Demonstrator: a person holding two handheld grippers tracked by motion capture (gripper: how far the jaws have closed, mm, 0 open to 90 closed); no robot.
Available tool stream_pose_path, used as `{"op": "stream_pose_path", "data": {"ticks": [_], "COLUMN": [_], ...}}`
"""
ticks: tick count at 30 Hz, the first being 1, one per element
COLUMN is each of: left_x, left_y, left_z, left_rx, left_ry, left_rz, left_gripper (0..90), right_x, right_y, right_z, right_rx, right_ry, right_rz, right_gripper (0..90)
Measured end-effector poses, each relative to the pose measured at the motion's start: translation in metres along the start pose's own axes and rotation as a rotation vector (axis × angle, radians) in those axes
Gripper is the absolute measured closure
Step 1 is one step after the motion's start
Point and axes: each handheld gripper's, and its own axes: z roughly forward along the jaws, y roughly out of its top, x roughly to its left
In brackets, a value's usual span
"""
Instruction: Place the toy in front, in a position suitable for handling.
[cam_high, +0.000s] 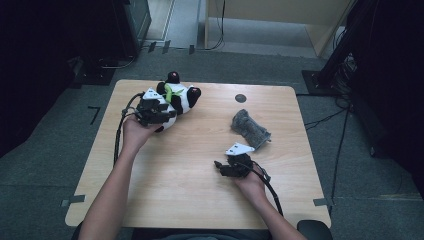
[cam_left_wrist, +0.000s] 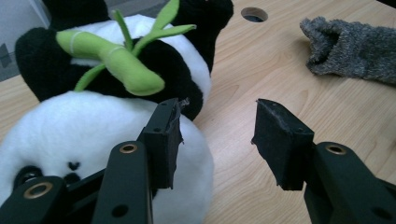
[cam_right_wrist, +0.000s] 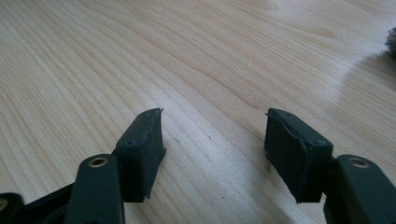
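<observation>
Left gripper (cam_left_wrist: 217, 140) open beside plush panda (cam_left_wrist: 93, 135), gripping nothing (right gripper (cam_right_wrist: 215, 149) open over bare table (cam_right_wrist: 187, 56)); next, probably closing on panda.

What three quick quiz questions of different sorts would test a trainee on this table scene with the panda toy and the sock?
1. True or false: the left claw has the panda toy pinched between its jaws.
2. Multiple choice: the grey sock lies A) on the panda toy, B) flat on the table, apart from the toy, C) in the right claw.
3. Fill in: the green thing on the toy is a plush ______ sprig.

Key: 1 false, the jaws stand open with bare wood between them, beside the toy; 2 B; 3 bamboo.
</observation>
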Motion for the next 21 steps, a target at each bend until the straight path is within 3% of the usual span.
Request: {"op": "stream_pose_path", "data": {"ticks": [4,11,14,21], "left_x": [0.006,0.014,0.018,0.025], "left_y": [0.007,0.015,0.016,0.013], "left_z": [-0.002,0.004,0.005,0.011], "left_rx": [-0.024,-0.010,-0.035,-0.040], "left_ry": [0.019,0.063,0.111,0.111], "left_rz": [-0.008,-0.003,-0.001,-0.025], "left_gripper": [49.8,49.9,51.1,51.0], "right_x": [0.000,0.002,0.002,0.002], "right_y": [0.000,-0.001,-0.001,-0.001], "right_z": [0.000,-0.001,-0.001,-0.001], "right_rx": [0.001,0.004,0.004,0.005], "right_ry": [0.006,0.009,0.008,0.008], "right_rz": [-0.004,-0.006,-0.008,-0.007], "right_gripper": [35.6,31.1,31.1,31.1]}}
